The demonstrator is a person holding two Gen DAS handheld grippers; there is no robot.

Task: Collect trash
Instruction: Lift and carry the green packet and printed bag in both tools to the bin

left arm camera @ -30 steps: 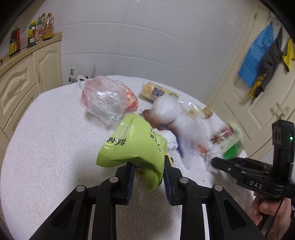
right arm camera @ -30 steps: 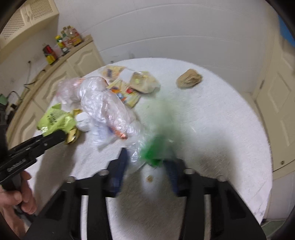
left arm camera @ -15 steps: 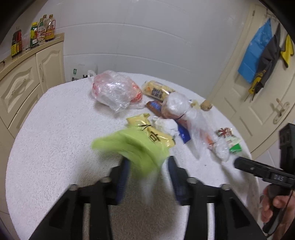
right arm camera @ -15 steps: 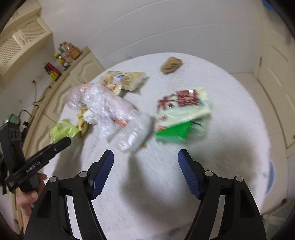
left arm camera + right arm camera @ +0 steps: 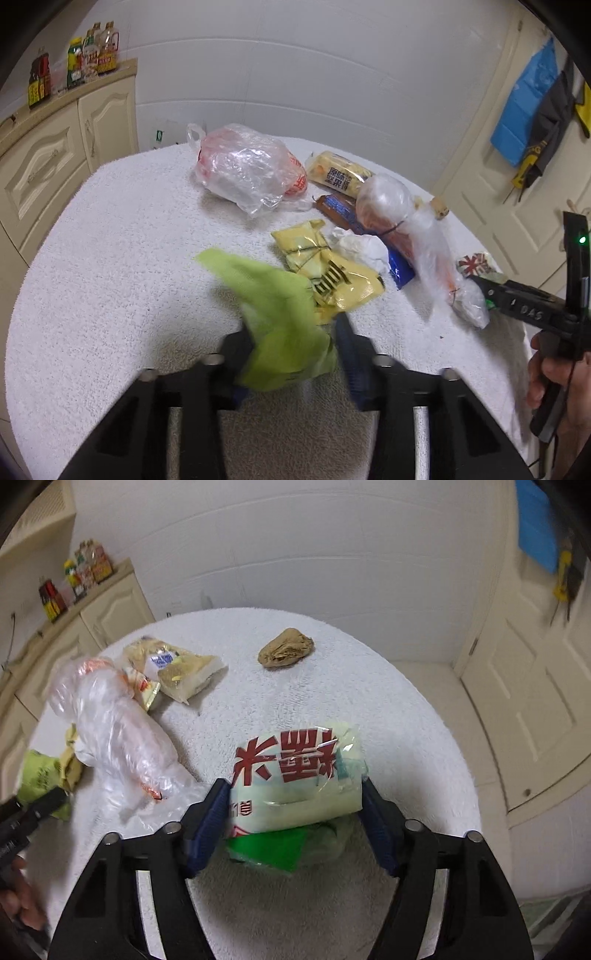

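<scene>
A round table (image 5: 110,258) under a white fuzzy cloth holds scattered trash. My left gripper (image 5: 295,343) has a lime-green wrapper (image 5: 280,314) between its jaws, which are closing; the wrapper fills the gap and looks blurred. My right gripper (image 5: 295,812) straddles a pale green packet with red characters (image 5: 295,775), which lies over a bright green wrapper (image 5: 269,849). Its jaws are closing and both pads touch the packet's sides. In the left wrist view the right gripper (image 5: 491,291) shows at the right, held by a hand (image 5: 554,384).
A clear bag with red print (image 5: 251,173), a yellow snack packet (image 5: 340,175), a long clear bag (image 5: 413,236), yellow foil wrappers (image 5: 332,273), white tissue (image 5: 364,247) and a brown crumpled wad (image 5: 286,651) lie on the cloth. Cream cabinets (image 5: 55,158) stand left, a door (image 5: 535,701) right.
The left jaws spread around the green wrapper, then narrowed on it again. The right gripper dropped its blurred green item, opened wide, then came down over the red-lettered packet, now between its pads.
</scene>
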